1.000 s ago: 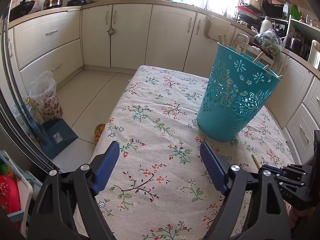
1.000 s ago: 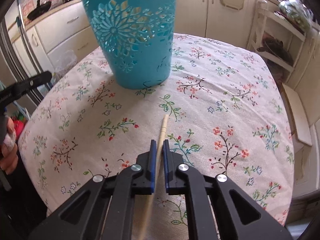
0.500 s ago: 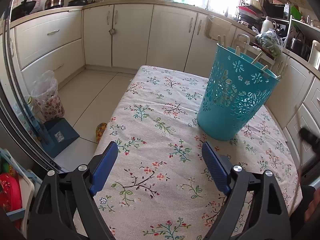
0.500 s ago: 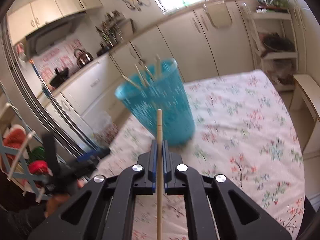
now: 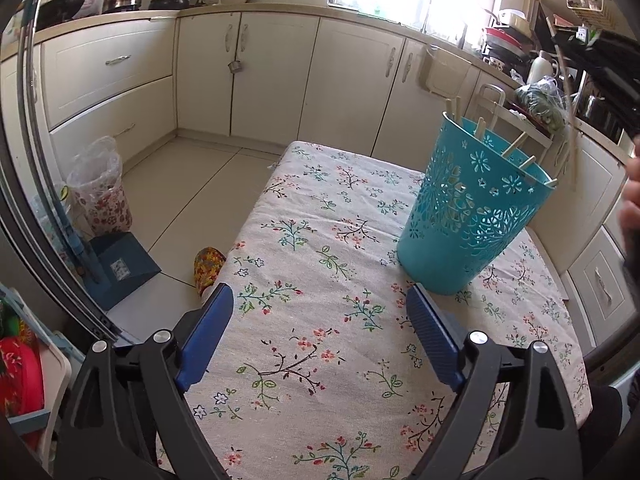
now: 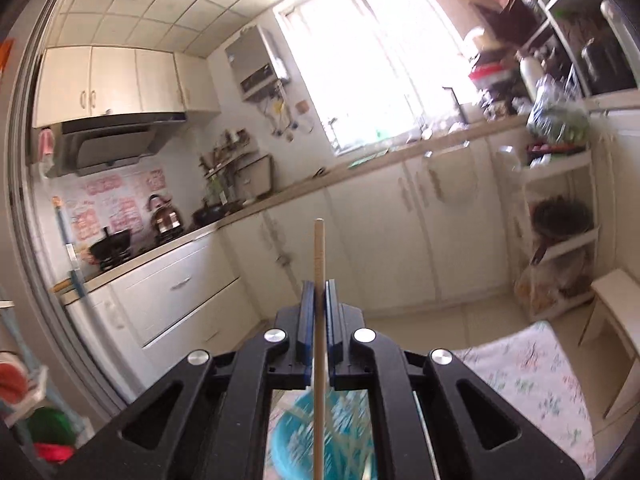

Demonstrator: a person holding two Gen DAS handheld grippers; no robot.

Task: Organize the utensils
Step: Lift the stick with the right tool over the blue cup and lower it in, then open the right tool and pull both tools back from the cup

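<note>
- A teal perforated basket [image 5: 472, 208] is seen ahead and to the right of the left hand-held gripper [image 5: 320, 320], standing upright on the bench [image 5: 304, 248], which is covered by a floral cloth.
- Several wooden sticks [image 5: 516, 144] are held in the basket, their tips leaning out over its rim.
- From the right wrist view the basket [image 6: 288, 436] is glimpsed, blurred, directly beneath the right hand-held gripper [image 6: 319, 296].
- The left hand-held gripper is held low over the near part of the bench, its blue pads [image 5: 208, 328] spread wide apart with nothing between them.
- The right hand-held gripper is clamped on a wooden chopstick [image 6: 319, 320], which runs between the pads and projects past the fingertips.
- The right hand-held gripper is pointed towards the kitchen cabinets and window rather than down at the bench.
- In the left wrist view a thin blurred stick [image 5: 568, 112] is seen above the basket's far right rim.
- A second ago the chopstick was lying on the cloth in the closed pads; it has since been lifted and carried over the basket.
- The left hand-held gripper has scarcely been moved.
</note>
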